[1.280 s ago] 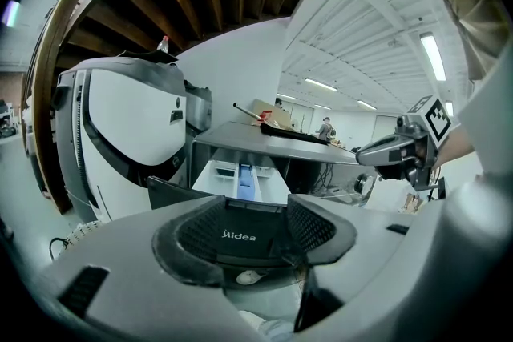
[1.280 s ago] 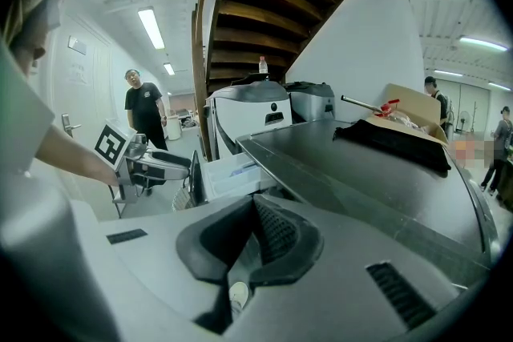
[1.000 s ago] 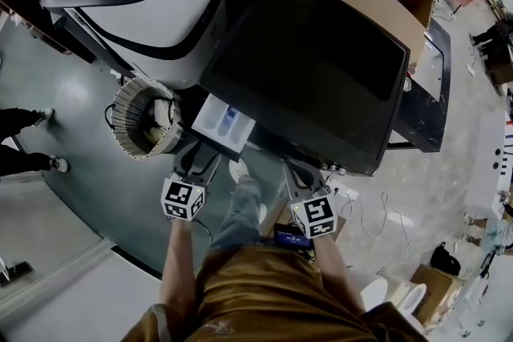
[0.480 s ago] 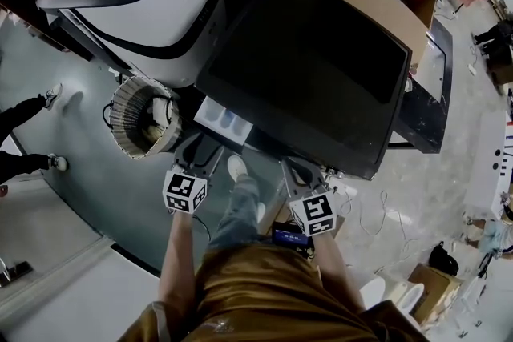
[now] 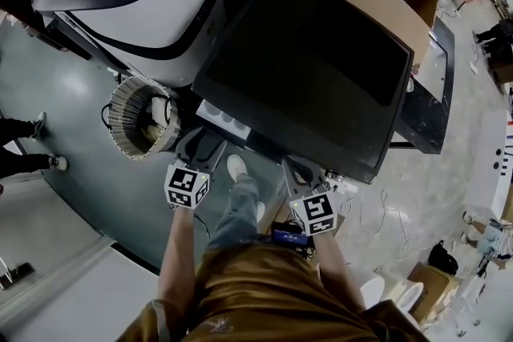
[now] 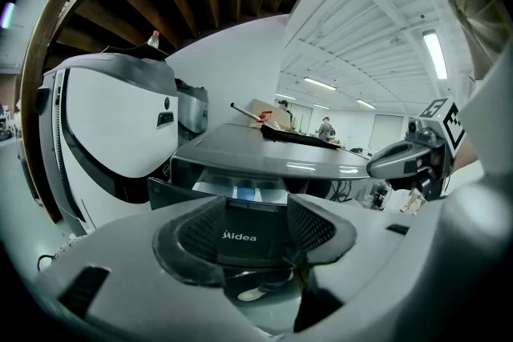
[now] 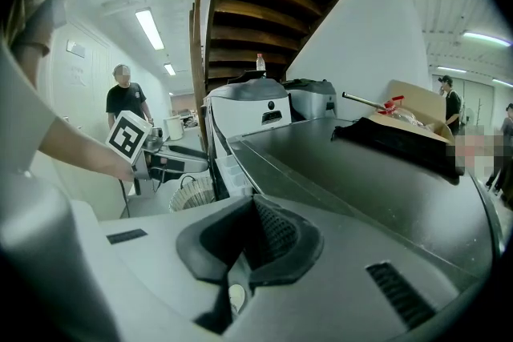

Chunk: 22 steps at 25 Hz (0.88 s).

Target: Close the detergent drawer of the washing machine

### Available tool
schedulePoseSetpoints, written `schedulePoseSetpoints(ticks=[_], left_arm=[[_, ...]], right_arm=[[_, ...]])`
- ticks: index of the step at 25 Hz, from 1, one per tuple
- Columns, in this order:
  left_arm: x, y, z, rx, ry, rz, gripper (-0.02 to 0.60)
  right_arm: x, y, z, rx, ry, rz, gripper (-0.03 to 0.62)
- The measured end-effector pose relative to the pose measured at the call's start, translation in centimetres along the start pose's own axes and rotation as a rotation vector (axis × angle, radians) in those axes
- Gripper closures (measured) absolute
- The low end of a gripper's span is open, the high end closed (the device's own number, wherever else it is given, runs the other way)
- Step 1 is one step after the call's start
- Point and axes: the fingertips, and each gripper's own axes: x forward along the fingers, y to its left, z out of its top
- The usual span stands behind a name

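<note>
Since a second ago the detergent drawer (image 5: 222, 117) is sliding deeper into the washing machine (image 5: 321, 60), still ajar; we are pushing it with the released left hand-held gripper (image 5: 200, 148), the right hand-held gripper (image 5: 295, 169) clenched, empty. Skewed pushing could jam it.

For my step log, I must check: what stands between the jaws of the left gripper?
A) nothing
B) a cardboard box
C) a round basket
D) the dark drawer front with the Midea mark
D: the open jaws of the left gripper flank the Midea drawer front.
</note>
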Motion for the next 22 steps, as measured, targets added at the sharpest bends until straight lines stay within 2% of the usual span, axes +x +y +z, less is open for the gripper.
schedulePoseSetpoints(ticks=[15,22], left_arm=[[4.0,0.8,2.1,0.012,-0.011,-0.009,0.334],[4.4,0.7,2.1,0.017,-0.010,-0.008,0.333]], right_arm=[[0.9,-1.5,0.2,0.027,0.007,-0.018,0.582],[0.8,-1.8,0.2,0.028,0.006,-0.027,0.582]])
